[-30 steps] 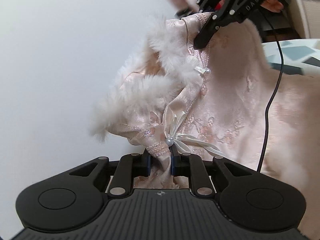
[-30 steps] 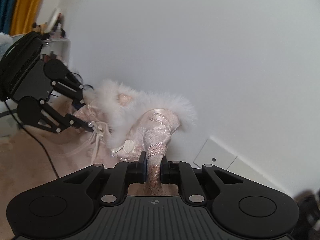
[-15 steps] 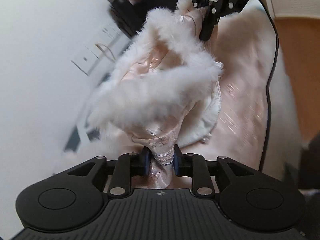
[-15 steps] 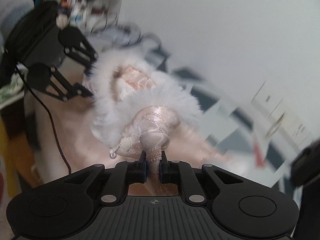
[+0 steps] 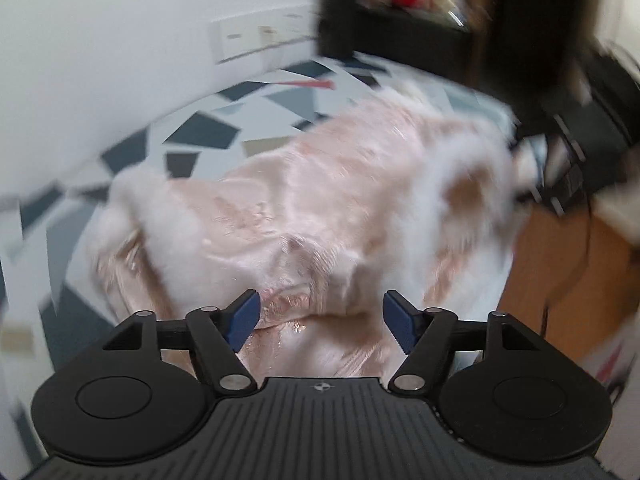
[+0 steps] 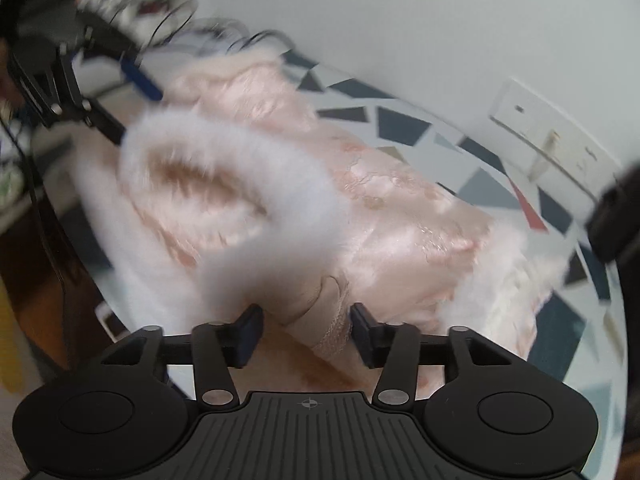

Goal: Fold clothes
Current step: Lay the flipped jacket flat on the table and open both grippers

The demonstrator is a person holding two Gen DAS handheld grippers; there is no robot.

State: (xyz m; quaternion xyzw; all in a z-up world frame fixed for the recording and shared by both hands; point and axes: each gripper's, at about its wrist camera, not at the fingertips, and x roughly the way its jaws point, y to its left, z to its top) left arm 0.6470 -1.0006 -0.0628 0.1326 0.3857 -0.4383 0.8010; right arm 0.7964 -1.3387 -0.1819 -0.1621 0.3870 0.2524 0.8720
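Our left gripper (image 5: 320, 322) stands wide, its jaws just opened, blue pads clear of the cloth on both sides. Pink satin lies between and under them, but nothing is pinched. Our right gripper (image 6: 307, 330) is about half open, jaws just opened too; the beaded trim band (image 6: 332, 330) it carried sits between the pads, prob. loose, though it lies close to the right-hand pad & the view is soft there.

Why open now: both grippers point down at the table (image 5: 200, 136), w/ the pink fur-trimmed garment (image 5: 320, 200) already resting on it. We judge this as the release after laying the garment down, so it can settle flat before we re-grip for a fold.

Outward from the right gripper, the white fur collar (image 6: 224, 168) arches up in a loop rather than lying flat; that wants smoothing. The garment spreads over the middle of the table, one fur edge reaching toward the table's far edge by the wall sockets (image 6: 548, 136). In the right wrist view the left gripper shows at the garment's other end, near the table's opposite edge, so we hold the piece end to end.
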